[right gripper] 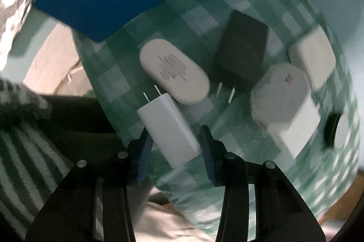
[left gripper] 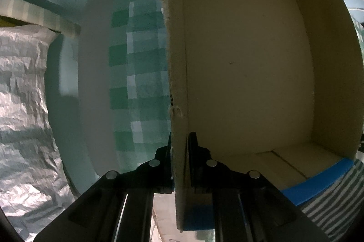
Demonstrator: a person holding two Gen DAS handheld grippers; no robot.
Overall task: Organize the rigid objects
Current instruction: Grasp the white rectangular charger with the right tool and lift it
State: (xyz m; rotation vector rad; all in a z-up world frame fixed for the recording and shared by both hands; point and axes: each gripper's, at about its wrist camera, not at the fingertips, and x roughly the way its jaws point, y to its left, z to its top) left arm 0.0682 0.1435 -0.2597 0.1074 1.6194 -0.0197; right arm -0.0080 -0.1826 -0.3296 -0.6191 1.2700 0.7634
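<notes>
White plug adapter (right gripper: 168, 128): lies on checked bench (right gripper: 227, 123), between right gripper (right gripper: 174, 136) fingers, not yet visibly pinched; long axis skewed, prongs pointing away. Left gripper (left gripper: 179, 144): fingers clamped on cardboard box (left gripper: 250, 60) wall.

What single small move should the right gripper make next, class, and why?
Probably finish closing on the white charger: it lies tilted between the right gripper pads, which do not yet visibly press it. The left gripper already clamps the cardboard box wall.
</notes>
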